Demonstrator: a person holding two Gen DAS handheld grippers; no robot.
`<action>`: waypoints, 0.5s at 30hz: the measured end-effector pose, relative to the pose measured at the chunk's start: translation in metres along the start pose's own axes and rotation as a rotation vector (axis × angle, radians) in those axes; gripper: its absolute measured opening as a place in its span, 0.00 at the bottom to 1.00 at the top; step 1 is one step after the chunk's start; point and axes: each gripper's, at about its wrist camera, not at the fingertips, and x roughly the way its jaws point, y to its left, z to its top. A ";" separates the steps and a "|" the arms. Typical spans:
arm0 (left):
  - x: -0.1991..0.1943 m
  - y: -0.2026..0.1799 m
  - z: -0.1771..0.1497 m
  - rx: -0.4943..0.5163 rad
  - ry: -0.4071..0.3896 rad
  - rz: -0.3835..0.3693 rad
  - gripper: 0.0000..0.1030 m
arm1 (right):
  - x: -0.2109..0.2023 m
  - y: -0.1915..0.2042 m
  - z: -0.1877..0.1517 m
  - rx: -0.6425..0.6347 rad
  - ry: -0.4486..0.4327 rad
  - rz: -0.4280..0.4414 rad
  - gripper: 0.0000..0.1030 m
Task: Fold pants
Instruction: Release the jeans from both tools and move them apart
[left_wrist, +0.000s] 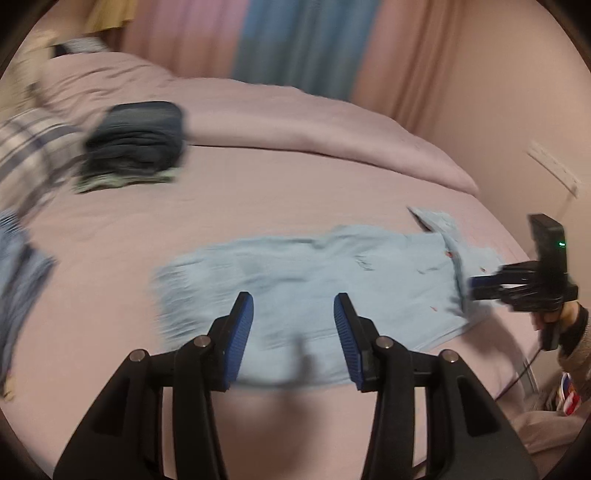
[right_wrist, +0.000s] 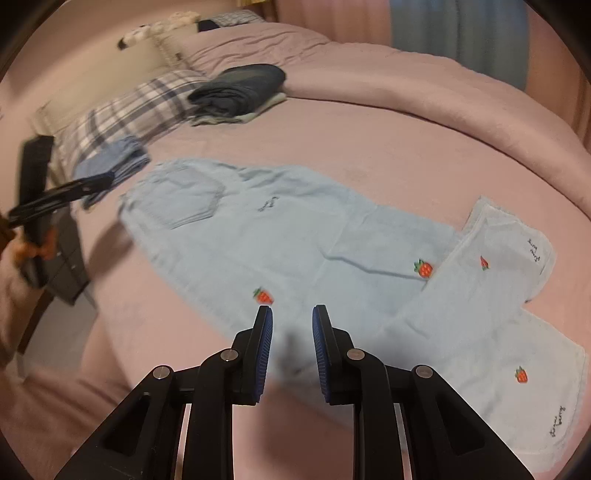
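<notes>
Light-blue pants (right_wrist: 295, 229) with small strawberry patches lie flat on the pink bed sheet (right_wrist: 406, 158). The waist and back pocket point to the far left, and one leg end lies crossed over at the right. My right gripper (right_wrist: 292, 309) hovers over the near edge of the legs, jaws a little apart, with nothing between them. In the left wrist view the pants (left_wrist: 314, 273) look blurred. My left gripper (left_wrist: 293, 297) stands open just above their near edge, holding nothing. The right gripper (left_wrist: 476, 282) shows at the far right beside the leg ends.
A stack of folded dark clothes (right_wrist: 240, 88) sits at the back of the bed beside a plaid pillow (right_wrist: 129, 110). A folded blue garment (right_wrist: 110, 166) lies left of the pants. A rolled pink duvet (left_wrist: 332, 122) runs along the far side. The bed's edge drops off at the left (right_wrist: 92, 314).
</notes>
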 end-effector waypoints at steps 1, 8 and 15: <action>0.015 -0.007 -0.002 0.015 0.034 -0.001 0.45 | 0.007 0.005 -0.005 -0.001 0.016 0.000 0.21; 0.068 0.010 -0.039 -0.011 0.182 0.031 0.40 | 0.029 -0.004 -0.032 0.048 0.092 0.030 0.21; 0.059 -0.017 -0.014 -0.018 0.188 -0.018 0.58 | -0.035 -0.084 0.015 0.349 -0.098 0.021 0.56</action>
